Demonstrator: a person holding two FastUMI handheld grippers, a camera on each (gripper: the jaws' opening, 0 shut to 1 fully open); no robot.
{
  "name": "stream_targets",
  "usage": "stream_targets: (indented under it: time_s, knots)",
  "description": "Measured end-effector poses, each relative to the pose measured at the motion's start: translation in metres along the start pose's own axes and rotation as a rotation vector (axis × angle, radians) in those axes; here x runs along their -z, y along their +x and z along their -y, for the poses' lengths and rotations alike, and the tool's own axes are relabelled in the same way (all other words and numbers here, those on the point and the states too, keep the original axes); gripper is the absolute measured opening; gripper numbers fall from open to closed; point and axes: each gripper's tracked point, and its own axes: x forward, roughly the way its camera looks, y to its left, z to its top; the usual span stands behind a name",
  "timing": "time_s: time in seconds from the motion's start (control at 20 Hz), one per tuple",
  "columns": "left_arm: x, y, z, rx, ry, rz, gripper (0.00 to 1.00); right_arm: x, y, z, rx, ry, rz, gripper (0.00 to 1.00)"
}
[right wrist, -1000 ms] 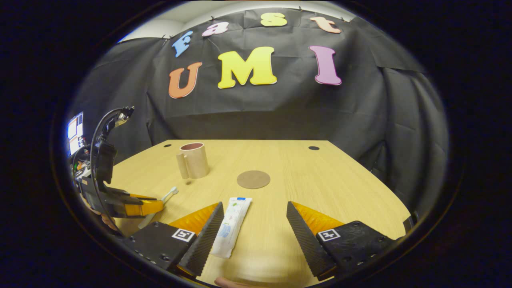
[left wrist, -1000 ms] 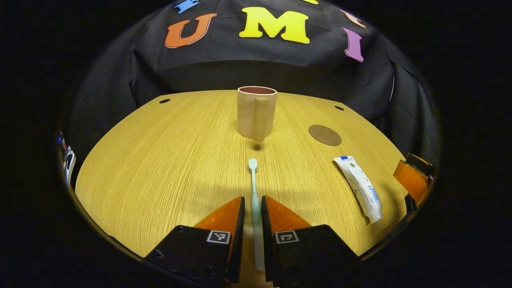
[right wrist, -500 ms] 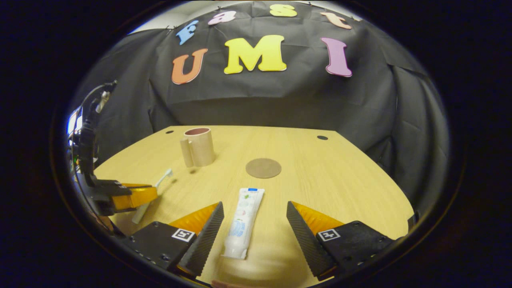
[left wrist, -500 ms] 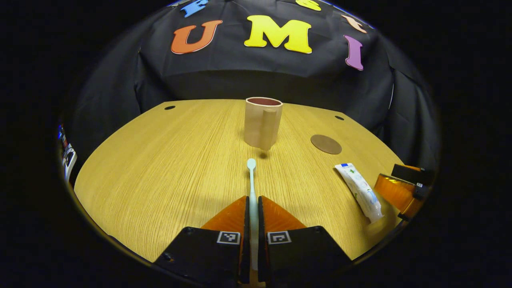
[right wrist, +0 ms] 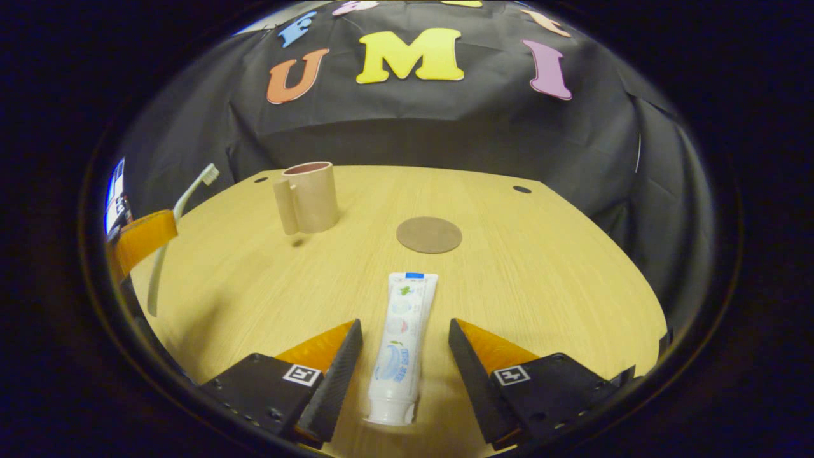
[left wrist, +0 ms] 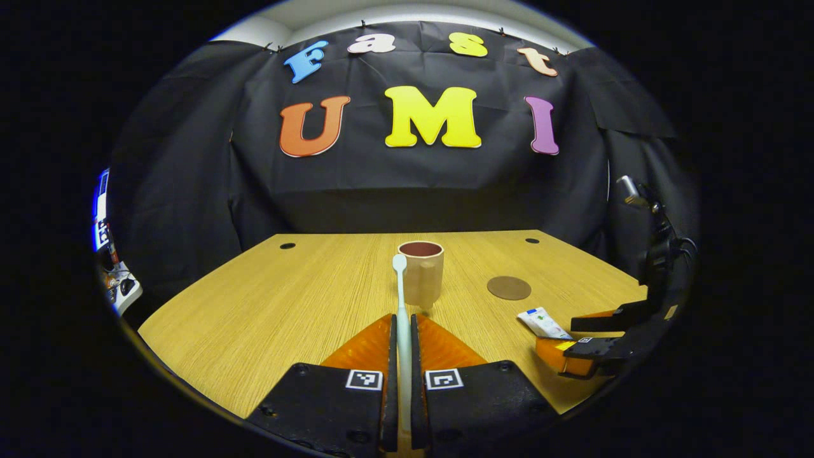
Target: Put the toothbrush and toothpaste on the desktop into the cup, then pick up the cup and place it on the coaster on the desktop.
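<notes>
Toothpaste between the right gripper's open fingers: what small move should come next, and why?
Probably close the right gripper on the toothpaste. The tube lies flat on the desktop between the open fingers, which do not yet press on it.

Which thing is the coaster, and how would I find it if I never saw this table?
Start at the wooden table and find the tall tan cup with a handle. To the right of it, apart from it, lies the coaster, just beyond the far end of the toothpaste. It is the only flat, round, brown disc; nothing stands on it.
</notes>
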Motion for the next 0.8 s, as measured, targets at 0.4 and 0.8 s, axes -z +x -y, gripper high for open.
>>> stream_targets:
  time_s: [0.4, 0.8]
  knots:
    - [-0.049, -0.006, -0.004, 0.006, -0.009, 0.091, 0.10, 0.004, 0.003, -0.003, -0.025, 0.076, -0.056, 0.42]
    - [-0.104, 0.027, -0.005, 0.036, -0.053, 0.142, 0.10, 0.005, -0.002, 0.001, -0.073, 0.131, -0.017, 0.26]
